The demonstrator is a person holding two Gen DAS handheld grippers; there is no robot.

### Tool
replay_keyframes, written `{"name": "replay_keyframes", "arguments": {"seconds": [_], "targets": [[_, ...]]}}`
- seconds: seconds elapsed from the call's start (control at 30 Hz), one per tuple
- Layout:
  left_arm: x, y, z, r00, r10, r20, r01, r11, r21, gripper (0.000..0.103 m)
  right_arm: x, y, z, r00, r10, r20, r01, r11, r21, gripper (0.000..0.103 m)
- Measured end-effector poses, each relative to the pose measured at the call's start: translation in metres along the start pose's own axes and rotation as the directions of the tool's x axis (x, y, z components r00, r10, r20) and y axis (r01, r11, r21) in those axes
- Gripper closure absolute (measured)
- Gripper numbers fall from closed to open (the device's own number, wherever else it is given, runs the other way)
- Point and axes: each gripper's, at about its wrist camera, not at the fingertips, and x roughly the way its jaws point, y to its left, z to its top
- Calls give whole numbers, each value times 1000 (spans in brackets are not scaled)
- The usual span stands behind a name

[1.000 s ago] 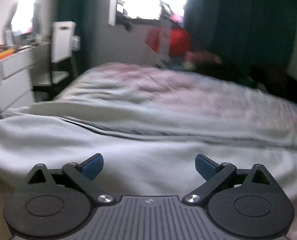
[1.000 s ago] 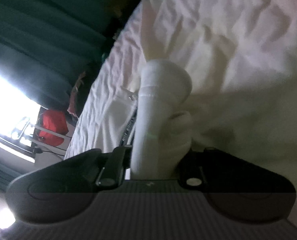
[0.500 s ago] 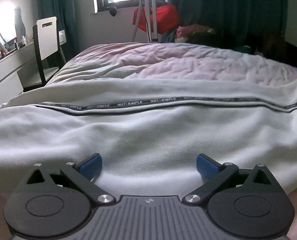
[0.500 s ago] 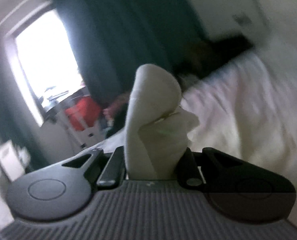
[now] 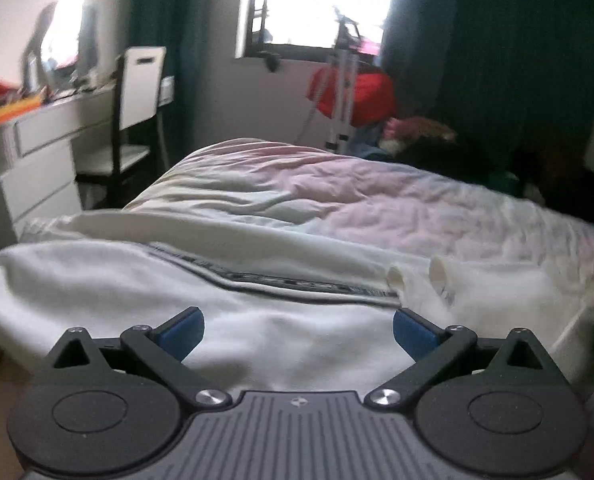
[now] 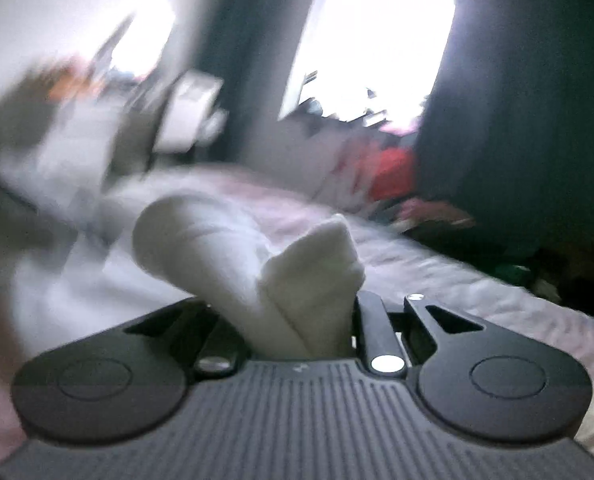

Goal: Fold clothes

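A white garment [image 5: 265, 328] with a dark lettered stripe [image 5: 297, 282] lies spread over the near part of the bed. My left gripper [image 5: 299, 330] hovers just above it, open, blue pads wide apart with only flat cloth below them. In the right wrist view my right gripper [image 6: 301, 328] is shut on a bunched fold of the same white garment [image 6: 309, 276], which rises between the fingers and trails away to the left. The right wrist view is blurred.
A pale pink quilt [image 5: 377, 200] covers the bed beyond the garment. A white dresser [image 5: 37, 160] and a chair [image 5: 133, 120] stand at the left. Under the bright window [image 5: 321, 0] are a tripod and red fabric [image 5: 357, 96], with dark curtains [image 5: 497, 60] to the right.
The right gripper has rolled from sideways to upright and swept across the bed, carrying the white fold along. In the left view the garment's right part now lies folded over, cuffs showing.
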Motion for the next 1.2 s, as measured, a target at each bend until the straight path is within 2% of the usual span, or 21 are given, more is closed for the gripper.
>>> {"name": "replay_keyframes", "arguments": {"seconds": [0.2, 0.27, 0.4, 0.53, 0.6, 0.7, 0.77, 0.8, 0.87, 0.9, 0.97, 1.03, 1.13, 1.2], "targets": [[1, 24, 7, 999, -38, -25, 34, 991, -129, 1, 11, 45, -15, 994, 15, -109, -32, 988, -151, 86], [1, 28, 8, 998, -55, -13, 52, 987, -153, 1, 8, 47, -5, 996, 2, -92, -12, 994, -107, 86], [-2, 29, 11, 996, -85, 31, 89, 982, -169, 1, -1, 50, 17, 1000, -25, -2, 25, 999, -20, 86], [-1, 29, 8, 994, -106, 33, 110, 979, -175, 1, 15, 71, 7, 996, 30, -83, -34, 998, -47, 84], [1, 28, 7, 994, -107, 23, 109, 979, -172, 1, 21, 73, 1, 992, 59, -113, -63, 998, -29, 77], [3, 26, 7, 994, -103, 23, 106, 981, -164, 1, 15, 57, 5, 981, 152, -120, -142, 986, 87, 60], [2, 25, 6, 994, -104, 24, 107, 981, -160, 1, 7, 43, 9, 961, 248, -123, -222, 956, 194, 20], [1, 24, 6, 994, -108, 23, 110, 981, -158, 1, -1, 37, 9, 947, 299, -119, -263, 932, 250, 14], [0, 22, 4, 993, -116, 22, 118, 982, -149, 1, -14, 27, 10, 916, 386, -110, -327, 877, 352, 15], [-1, 20, 3, 992, -121, 22, 123, 982, -142, 1, -20, 22, 10, 909, 401, -110, -331, 858, 393, 15], [-4, 16, 0, 991, -131, 22, 133, 984, -116, 1, -38, 9, 10, 910, 401, -105, -309, 825, 473, 15], [-6, 8, -4, 989, -143, 23, 145, 986, -79, 1, -48, -5, 9, 926, 363, -106, -255, 806, 533, 15], [-6, -7, -11, 988, -152, 20, 153, 988, -11, 1, -63, -24, 6, 966, 219, -138, -108, 826, 554, 15], [-3, -18, -18, 987, -160, 12, 159, 987, 30, 1, -68, -34, 3, 979, 116, -169, -4, 836, 549, 15]]}}
